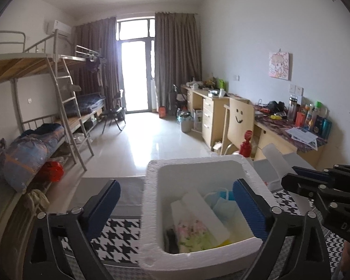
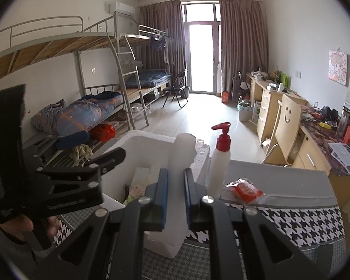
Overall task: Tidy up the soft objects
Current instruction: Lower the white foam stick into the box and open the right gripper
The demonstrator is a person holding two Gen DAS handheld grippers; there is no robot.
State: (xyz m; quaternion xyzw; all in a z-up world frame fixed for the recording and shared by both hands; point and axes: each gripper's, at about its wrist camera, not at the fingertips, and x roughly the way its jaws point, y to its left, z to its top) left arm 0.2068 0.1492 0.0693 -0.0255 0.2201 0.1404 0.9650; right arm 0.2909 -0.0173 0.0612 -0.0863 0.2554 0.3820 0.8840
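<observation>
A white foam box (image 1: 151, 210) stands on the houndstooth cloth and holds a floral cloth (image 1: 193, 235), white foam sheets (image 1: 198, 207) and blue face masks (image 1: 221, 204). My left gripper (image 1: 177, 207) is open, its fingers straddling the box's left wall. My right gripper (image 2: 176, 196) is shut on a translucent white foam piece (image 2: 183, 154), held upright at the box's right edge (image 2: 203, 161). The left gripper also shows in the right wrist view (image 2: 91, 156), and the right gripper in the left wrist view (image 1: 289, 175).
A white pump bottle with red top (image 2: 219, 161) and a red packet (image 2: 245, 190) lie on the grey table (image 2: 280, 179) right of the box. Bunk beds (image 2: 93, 114) stand at left. Desks (image 2: 315, 144) and a chair (image 2: 287, 126) stand at right.
</observation>
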